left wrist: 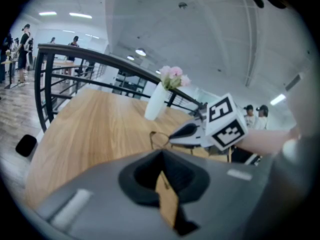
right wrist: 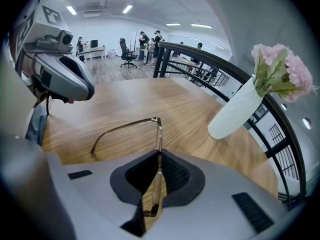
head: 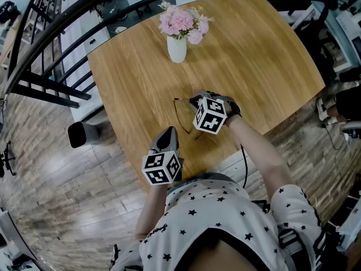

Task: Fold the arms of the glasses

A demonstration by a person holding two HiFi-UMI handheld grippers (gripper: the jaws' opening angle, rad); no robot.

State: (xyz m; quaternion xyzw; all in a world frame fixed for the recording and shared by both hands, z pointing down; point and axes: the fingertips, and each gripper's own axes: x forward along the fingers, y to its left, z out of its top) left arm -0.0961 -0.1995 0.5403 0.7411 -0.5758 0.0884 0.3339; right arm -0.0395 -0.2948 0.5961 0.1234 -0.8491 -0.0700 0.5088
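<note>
Thin metal-rimmed glasses (right wrist: 158, 134) stand on edge on the wooden table (head: 254, 55). My right gripper (right wrist: 157, 160) is shut on their front frame, which runs edge-on between the jaws. One arm (right wrist: 120, 130) sticks out open to the left, with its tip down on the wood. In the head view the glasses (head: 179, 114) lie just left of the right gripper (head: 197, 101). My left gripper (head: 167, 133) hovers near the table's front edge, shut and empty, a short way from the glasses (left wrist: 157, 139). It also shows in the right gripper view as the left gripper (right wrist: 65, 79).
A white vase of pink flowers (head: 178, 35) stands at the far side of the table. A black railing (head: 51, 44) curves round the table's far and left sides. The person's starred shirt (head: 214, 219) is at the near edge. People stand far off in the room.
</note>
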